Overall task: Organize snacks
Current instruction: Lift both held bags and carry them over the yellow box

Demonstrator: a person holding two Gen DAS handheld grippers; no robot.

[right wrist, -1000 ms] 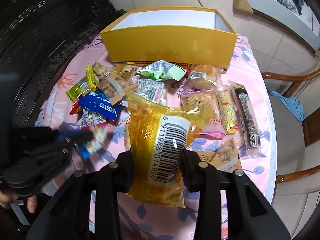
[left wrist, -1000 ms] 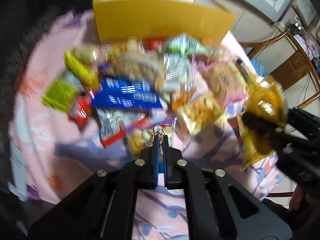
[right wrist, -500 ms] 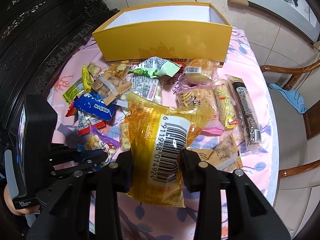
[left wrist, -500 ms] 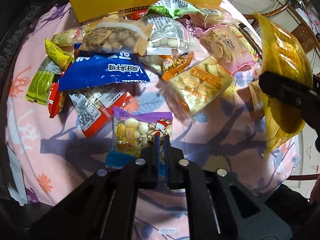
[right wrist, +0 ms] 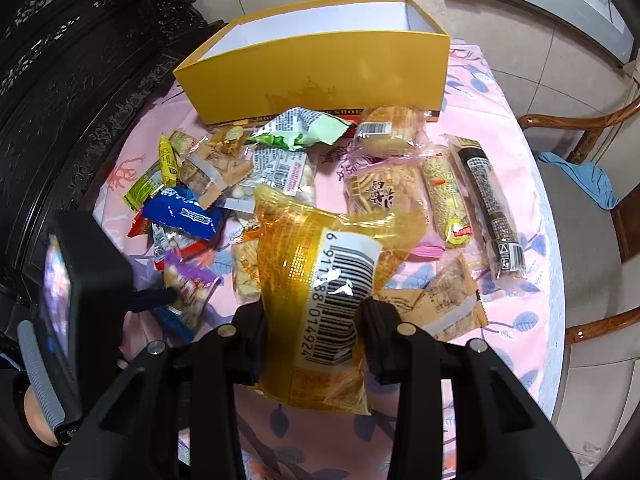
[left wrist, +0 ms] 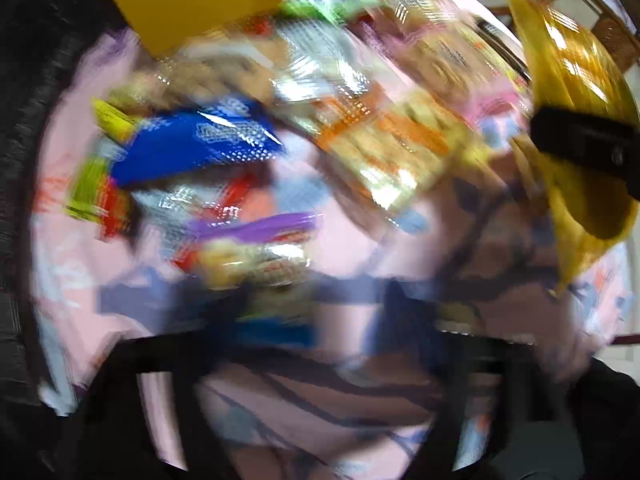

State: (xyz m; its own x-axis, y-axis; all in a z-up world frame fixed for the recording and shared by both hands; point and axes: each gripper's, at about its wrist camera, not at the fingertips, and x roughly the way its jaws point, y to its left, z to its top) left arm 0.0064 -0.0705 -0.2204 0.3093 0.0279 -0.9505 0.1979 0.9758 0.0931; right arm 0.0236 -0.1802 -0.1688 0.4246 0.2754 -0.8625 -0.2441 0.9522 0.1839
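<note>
Now, right gripper (right wrist: pixel 316 332): its fingers clamp a yellow bag (right wrist: pixel 320 280) at both sides, lifted off the surface (right wrist: pixel 516 184), barcode facing the camera.
Left gripper (right wrist: pixel 172 296): low at the near left of the snack pile, tips at the purple packet (right wrist: pixel 188 280); its fingers have just been opening. Its own view is badly blurred, so whether the pads touch the packet I cannot tell.
Box (right wrist: pixel 320 76): yellow, open-topped, at the far edge of the surface, white inside; nothing shows inside it from here.
Snack pile: a blue packet (right wrist: pixel 184 212) and small yellow-green ones lie left; a green-white bag (right wrist: pixel 300 128) touches the box front; a dark long pack (right wrist: pixel 492 208) lies nearest the right edge.
Open room: bare pink cloth along the near edge under the held bag and a strip at the right rim.
Edges: dark carved furniture (right wrist: pixel 60 80) crowds the left side; a wooden chair (right wrist: pixel 592 208) with a blue cloth stands just beside the right rim.
</note>
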